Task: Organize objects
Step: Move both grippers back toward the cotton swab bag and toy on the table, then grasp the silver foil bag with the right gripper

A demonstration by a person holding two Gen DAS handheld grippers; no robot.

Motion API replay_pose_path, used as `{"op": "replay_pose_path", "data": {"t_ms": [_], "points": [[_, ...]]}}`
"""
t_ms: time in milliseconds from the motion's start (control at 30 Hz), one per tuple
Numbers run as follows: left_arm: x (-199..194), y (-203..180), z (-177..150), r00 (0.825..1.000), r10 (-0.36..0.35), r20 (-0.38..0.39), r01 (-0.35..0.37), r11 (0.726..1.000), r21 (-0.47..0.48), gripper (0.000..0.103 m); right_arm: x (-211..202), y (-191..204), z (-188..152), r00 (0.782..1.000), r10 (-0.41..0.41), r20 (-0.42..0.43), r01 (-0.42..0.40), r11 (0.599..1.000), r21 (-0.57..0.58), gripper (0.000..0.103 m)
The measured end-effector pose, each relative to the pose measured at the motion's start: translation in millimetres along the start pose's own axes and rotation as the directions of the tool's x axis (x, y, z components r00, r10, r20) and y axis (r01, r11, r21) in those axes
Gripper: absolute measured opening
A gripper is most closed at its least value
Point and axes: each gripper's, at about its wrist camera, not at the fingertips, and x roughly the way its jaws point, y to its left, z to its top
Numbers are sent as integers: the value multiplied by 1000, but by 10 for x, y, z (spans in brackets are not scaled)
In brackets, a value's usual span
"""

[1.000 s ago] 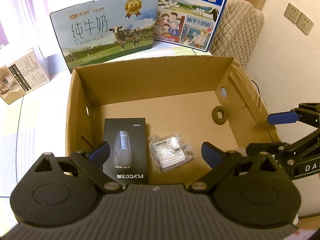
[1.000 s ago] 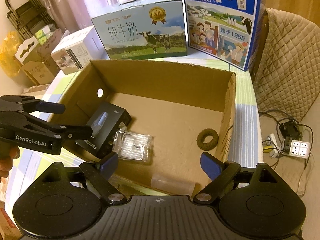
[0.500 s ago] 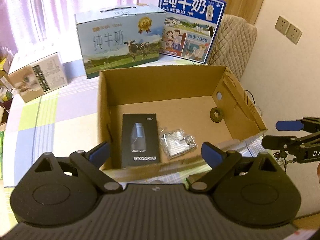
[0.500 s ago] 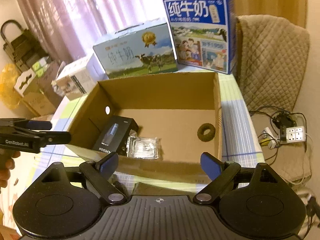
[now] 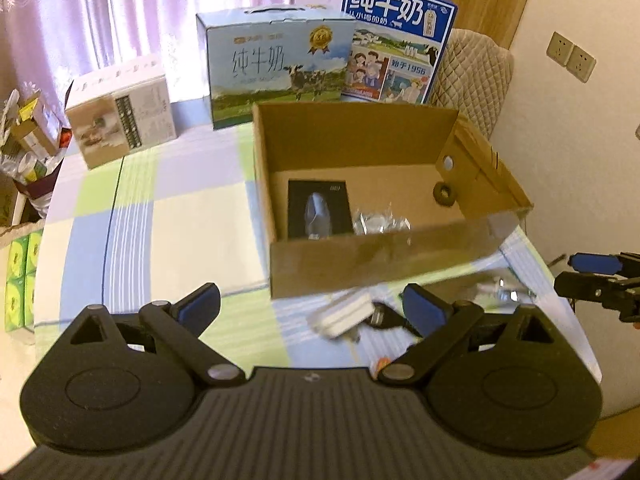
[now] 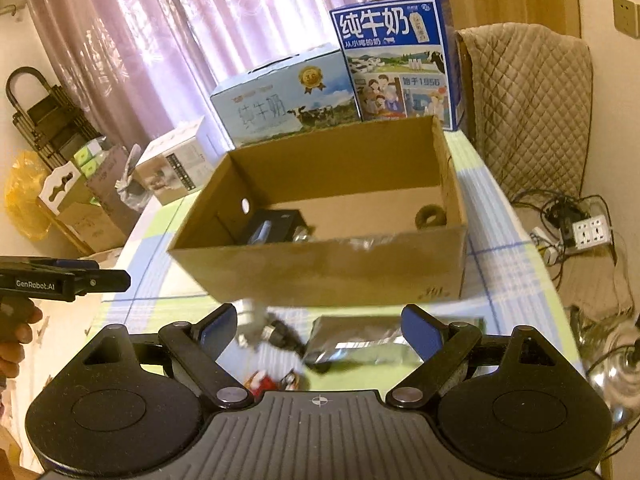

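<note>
- The open cardboard box [image 5: 380, 268] stands on the checked tablecloth [image 5: 132, 216], in front of two milk cartons.
- Inside it, the left wrist view shows a black product box [image 5: 320, 208] lying flat toward the left wall, a clear plastic packet [image 5: 380, 222] just beside it on its right, and a dark ring [image 5: 444, 194] near the right wall.
- From the right wrist view the box's near wall hides most of these: only the top of the black product box [image 6: 276, 226], a sliver of the packet and the ring [image 6: 430, 216] show.
- On the cloth before the box lie loose items. The right wrist view shows a silver foil pouch [image 6: 360, 344], a small white object [image 6: 250, 316] and a small red-and-white item at the camera's edge; the left wrist view shows the white object [image 5: 344, 316] blurred and something shiny [image 5: 504, 288] to the right, too smeared to name.
- The left gripper [image 5: 312, 308] has its jaws spread wide, with nothing between them.
- The right gripper [image 6: 320, 324] is likewise spread wide above the pouch, gripping nothing.
- Only the right wrist view shows a hand [image 6: 16, 332] on the left gripper's handle, and a power strip [image 6: 592, 230] on the floor.
</note>
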Motion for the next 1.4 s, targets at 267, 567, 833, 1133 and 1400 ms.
{"op": "replay_pose_path", "data": {"t_ms": [267,567,833,1133,1400], "points": [[-75,211,-424,999,-5,-53,4,1000,-14,96,-77,196,-341,1000,-19,-19,20,999,26,86],[-84,321,-866,992,-23,-122,23,1000,-5,96,-77,343,-712,996,-57,-63,61,996,60,86],[-51,318,-1103,988,-28,-150,28,1000,-7,96,-39,404,-897,993,-88,-83,91,995,41,86],[53,289,-1127,988,13,-156,-22,998,-58,96,104,171,-770,990,-113,-86,110,993,-41,86],[209,107,-1023,985,46,-166,-64,992,-106,96,239,-216,-504,993,-101,-66,86,974,-208,86]]}}
